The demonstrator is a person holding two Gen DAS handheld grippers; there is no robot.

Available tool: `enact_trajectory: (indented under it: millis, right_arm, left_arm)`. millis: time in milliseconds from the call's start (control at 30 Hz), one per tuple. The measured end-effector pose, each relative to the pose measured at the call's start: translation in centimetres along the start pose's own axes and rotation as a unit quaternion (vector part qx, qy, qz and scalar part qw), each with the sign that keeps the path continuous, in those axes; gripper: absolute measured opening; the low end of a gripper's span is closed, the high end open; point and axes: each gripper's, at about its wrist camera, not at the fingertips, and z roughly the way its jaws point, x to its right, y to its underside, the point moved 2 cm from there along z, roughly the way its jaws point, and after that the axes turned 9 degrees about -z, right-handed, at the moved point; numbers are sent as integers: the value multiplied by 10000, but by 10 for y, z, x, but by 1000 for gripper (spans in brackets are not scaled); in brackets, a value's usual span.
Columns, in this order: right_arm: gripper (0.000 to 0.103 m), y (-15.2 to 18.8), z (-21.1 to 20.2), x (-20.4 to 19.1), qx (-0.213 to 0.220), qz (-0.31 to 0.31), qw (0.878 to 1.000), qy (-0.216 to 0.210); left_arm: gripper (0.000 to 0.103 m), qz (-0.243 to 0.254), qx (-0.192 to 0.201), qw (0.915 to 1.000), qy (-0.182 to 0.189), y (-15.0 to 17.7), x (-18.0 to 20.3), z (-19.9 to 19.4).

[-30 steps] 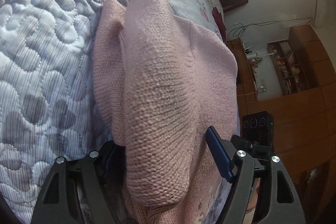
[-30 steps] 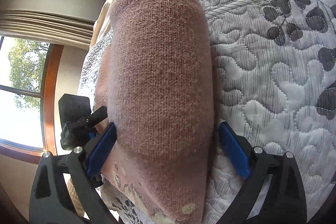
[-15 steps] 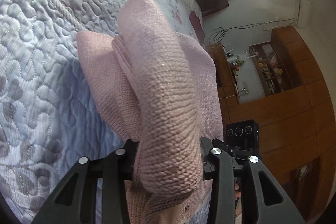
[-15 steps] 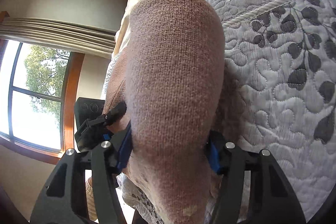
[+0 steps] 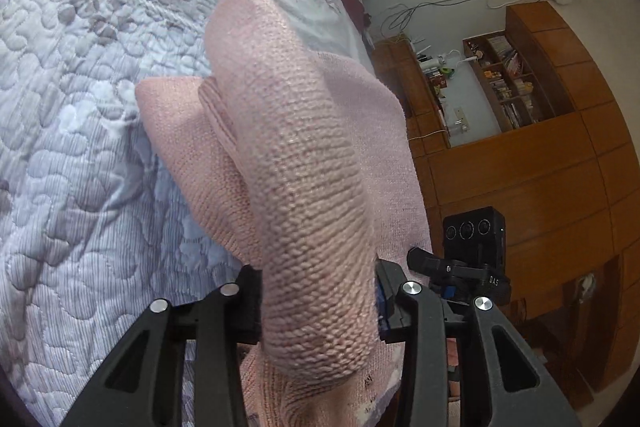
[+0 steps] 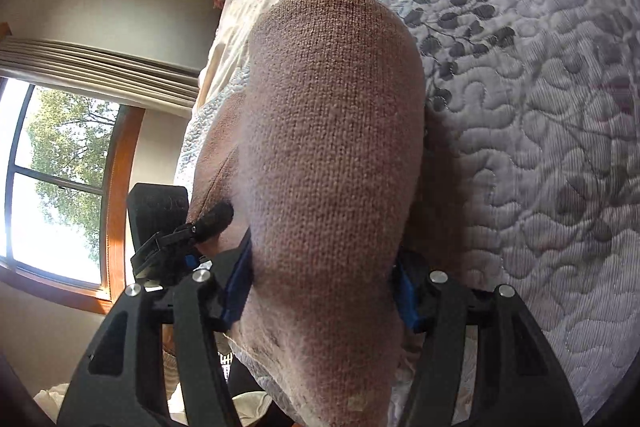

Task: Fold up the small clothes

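Knitwear, a pink sweater [image 5: 304,163], is pinched by the left gripper [image 5: 318,301] and right gripper [image 6: 324,291] at lower centre of each frame. A fold over the quilt [image 5: 80,155] seems in hand; both edges should be carried across together.

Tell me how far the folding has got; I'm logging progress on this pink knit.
Done: both grippers are shut on the pink knit, the left gripper and the right gripper each pinching a bunched edge. In hand: that edge is lifted above the quilt. Left: carrying it over and laying the fold flat.
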Motion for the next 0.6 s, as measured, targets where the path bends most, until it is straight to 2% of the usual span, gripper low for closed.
enact_trajectory:
  millis: [67, 133, 333, 400, 500, 600]
  right_arm:
    - [60, 8, 13, 13, -84, 23, 9999, 146]
    - [62, 13, 19, 19, -22, 30, 9999, 108]
    - [72, 27, 34, 11, 63, 19, 9997, 246]
    - [78, 35, 28, 5, 46, 67, 9995, 294]
    - [86, 49, 11, 4, -7, 12, 9993, 383]
    - [86, 65, -4, 2, -31, -39, 9989, 458]
  left_arm:
    - [39, -85, -2, 9999, -139, 8, -16, 8]
    - [41, -150, 33, 9997, -201, 11, -29, 11]
    - [51, -66, 83, 9982, -584, 19, -31, 15]
    - [54, -164, 29, 9975, -683, 18, -31, 9]
    - [56, -62, 43, 9952, -978, 23, -28, -9]
    - [57, 18, 121, 9938, -1104, 38, -23, -30]
